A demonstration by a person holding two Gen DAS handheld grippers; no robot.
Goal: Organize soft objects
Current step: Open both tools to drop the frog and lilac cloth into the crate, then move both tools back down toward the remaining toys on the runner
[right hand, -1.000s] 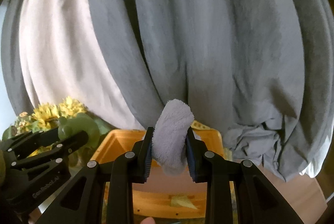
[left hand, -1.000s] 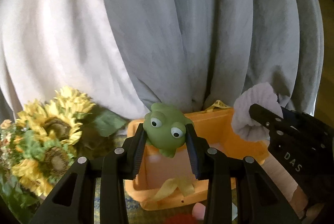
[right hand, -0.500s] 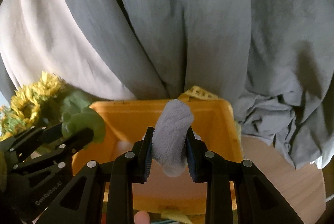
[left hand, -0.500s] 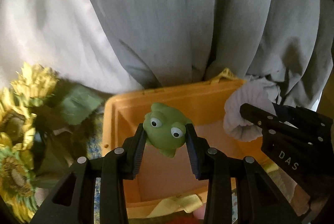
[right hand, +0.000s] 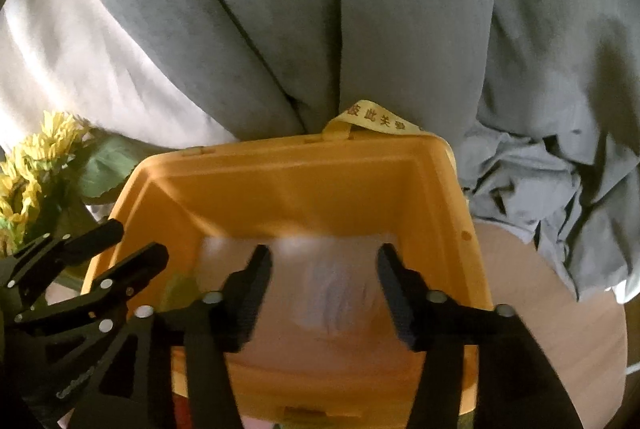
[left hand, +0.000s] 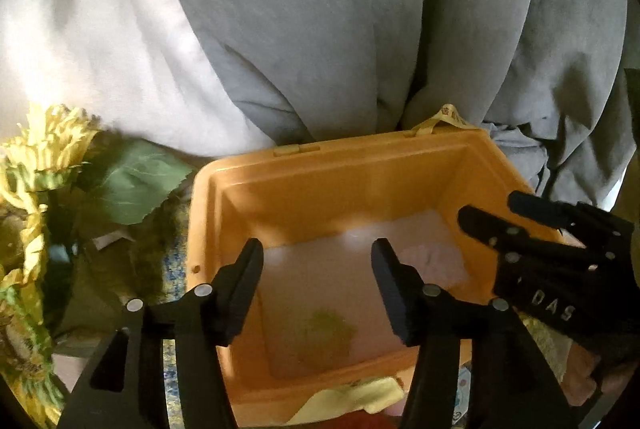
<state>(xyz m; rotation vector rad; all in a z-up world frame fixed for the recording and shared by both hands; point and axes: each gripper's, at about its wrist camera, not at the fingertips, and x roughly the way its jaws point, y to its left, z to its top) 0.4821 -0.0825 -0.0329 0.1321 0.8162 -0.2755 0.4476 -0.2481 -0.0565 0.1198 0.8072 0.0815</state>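
An orange plastic bin (left hand: 340, 181) stands under both grippers; it also shows in the right wrist view (right hand: 288, 189). My left gripper (left hand: 317, 263) is open and empty above the bin. A blurred green frog toy (left hand: 324, 333) lies on the bin floor below it. My right gripper (right hand: 325, 267) is open and empty above the bin. A blurred pale lilac fluffy cloth (right hand: 336, 297) lies in the bin below it; it also shows in the left wrist view (left hand: 434, 261). The right gripper shows in the left wrist view (left hand: 496, 217) and the left gripper in the right wrist view (right hand: 136, 241).
Artificial sunflowers (left hand: 36, 165) with green leaves stand left of the bin, also in the right wrist view (right hand: 36, 165). Grey and white curtains (left hand: 320, 29) hang behind. A round wooden table top (right hand: 560, 309) shows right of the bin. A yellow cloth (left hand: 352, 397) lies at the bin's near side.
Both grippers have opened over the bin. The frog has dropped from the left one and the fluffy cloth from the right one into the bin. Both cameras have tilted down.
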